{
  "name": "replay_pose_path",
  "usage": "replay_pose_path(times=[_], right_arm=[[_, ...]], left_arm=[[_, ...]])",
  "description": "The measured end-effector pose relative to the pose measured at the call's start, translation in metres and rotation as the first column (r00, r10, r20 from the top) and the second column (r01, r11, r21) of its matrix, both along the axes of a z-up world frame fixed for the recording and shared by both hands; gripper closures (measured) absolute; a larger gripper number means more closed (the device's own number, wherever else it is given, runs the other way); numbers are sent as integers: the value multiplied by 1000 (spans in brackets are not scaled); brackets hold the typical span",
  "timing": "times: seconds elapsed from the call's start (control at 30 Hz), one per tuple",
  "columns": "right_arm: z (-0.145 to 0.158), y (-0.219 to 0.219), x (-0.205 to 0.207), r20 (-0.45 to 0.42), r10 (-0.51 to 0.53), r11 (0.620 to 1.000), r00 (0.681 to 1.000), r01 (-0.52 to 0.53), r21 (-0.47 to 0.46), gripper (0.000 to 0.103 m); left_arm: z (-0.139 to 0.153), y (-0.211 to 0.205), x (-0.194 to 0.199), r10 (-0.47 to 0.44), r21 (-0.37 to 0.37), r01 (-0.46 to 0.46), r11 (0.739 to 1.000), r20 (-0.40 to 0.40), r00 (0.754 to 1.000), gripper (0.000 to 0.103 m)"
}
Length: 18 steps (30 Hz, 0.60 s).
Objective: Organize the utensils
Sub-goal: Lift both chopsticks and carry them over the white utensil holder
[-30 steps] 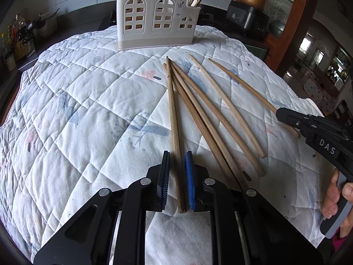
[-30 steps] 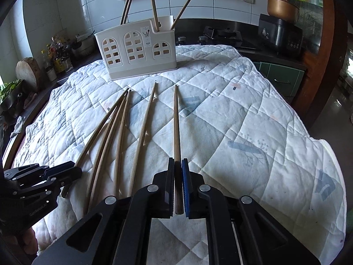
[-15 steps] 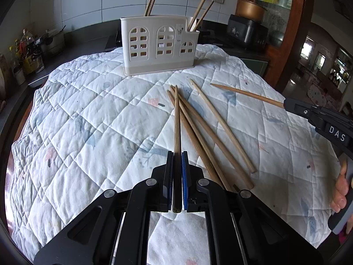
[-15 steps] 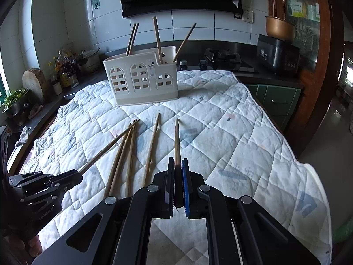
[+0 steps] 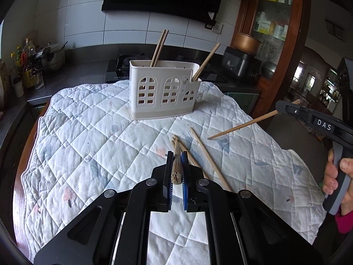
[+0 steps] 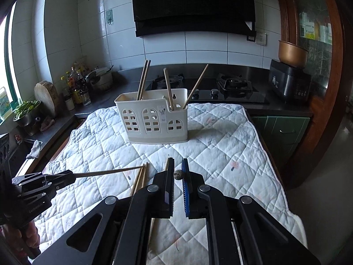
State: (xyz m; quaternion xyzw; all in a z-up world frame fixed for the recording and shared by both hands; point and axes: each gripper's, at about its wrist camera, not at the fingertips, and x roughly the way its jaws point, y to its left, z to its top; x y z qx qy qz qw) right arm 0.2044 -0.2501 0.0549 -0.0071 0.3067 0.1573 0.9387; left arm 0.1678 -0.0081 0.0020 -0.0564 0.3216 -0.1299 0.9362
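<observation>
A white slotted utensil holder (image 5: 164, 90) (image 6: 154, 119) stands at the far side of the quilt, with several wooden chopsticks upright in it. My left gripper (image 5: 177, 156) (image 6: 68, 175) is shut on one chopstick (image 5: 176, 170) (image 6: 108, 172), held clear above the quilt. Off to the right, my right gripper (image 6: 178, 162) (image 5: 280, 107) is shut on another chopstick (image 6: 178, 174) (image 5: 242, 125), seen end-on in its own view. A few loose chopsticks (image 5: 207, 156) (image 6: 139, 178) lie on the quilt between and below the two grippers.
A white quilted cloth (image 5: 88, 145) (image 6: 231, 145) covers the table and drops off at the right and near edges. Behind it runs a dark counter with a gas hob (image 6: 229, 86), a black cooker (image 6: 289, 86), bottles (image 5: 28, 66) and a wooden board (image 6: 46, 97). A hand (image 5: 337, 174) grips the right handle.
The left gripper closed on a chopstick that lay between its open fingers. Both grippers then rose, lifting their chopsticks off the quilt, and tipped up so that more of the wall shows.
</observation>
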Motion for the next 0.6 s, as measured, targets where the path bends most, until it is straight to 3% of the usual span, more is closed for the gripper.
replay_pose_path(times=[0.27, 0.6], right_arm=[[41, 7, 43, 3, 57, 998, 998, -56, -40, 96], [106, 12, 114, 38, 33, 999, 999, -32, -34, 96]], left_arm=[[36, 4, 28, -28, 15, 28, 1000, 26, 999, 97], [84, 12, 63, -37, 54, 34, 998, 62, 997, 97]])
